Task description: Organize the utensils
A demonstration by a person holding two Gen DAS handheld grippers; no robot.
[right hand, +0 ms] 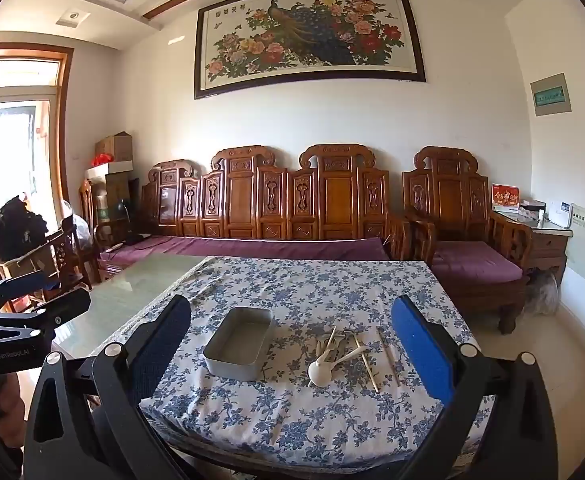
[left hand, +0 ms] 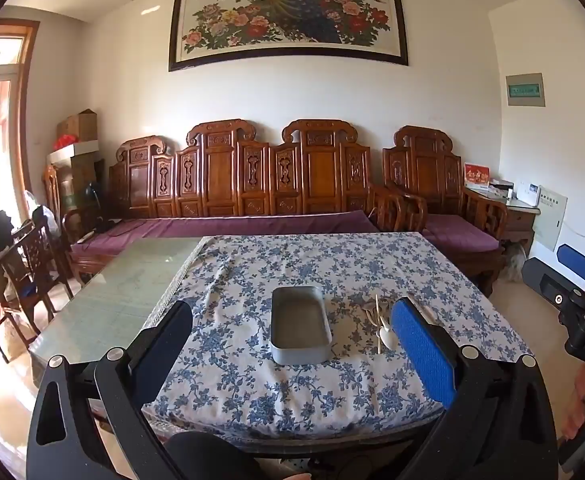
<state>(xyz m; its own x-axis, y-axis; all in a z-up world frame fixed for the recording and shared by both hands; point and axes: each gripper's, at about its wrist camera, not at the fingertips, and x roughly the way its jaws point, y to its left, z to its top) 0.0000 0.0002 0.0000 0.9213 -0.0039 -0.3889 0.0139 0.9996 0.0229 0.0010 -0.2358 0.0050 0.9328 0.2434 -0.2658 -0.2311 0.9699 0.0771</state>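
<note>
An empty grey metal tray (left hand: 299,328) (right hand: 239,343) lies on the blue-flowered tablecloth (left hand: 332,264) (right hand: 312,280). Right of it is a loose pile of utensils (right hand: 344,354): a white spoon (right hand: 321,370), chopsticks (right hand: 366,360) and thin metal pieces; in the left wrist view the pile (left hand: 380,320) is partly hidden behind my finger. My left gripper (left hand: 292,344) is open and empty, held above the table's near edge, facing the tray. My right gripper (right hand: 292,344) is open and empty, also above the near edge; it shows at the right of the left wrist view (left hand: 572,280).
The cloth covers the right part of a glass-topped table (left hand: 124,292) (right hand: 132,284). A carved wooden sofa with purple cushions (left hand: 252,184) stands behind the table, and wooden chairs (left hand: 24,264) to its left. A side table (right hand: 548,232) is at the far right.
</note>
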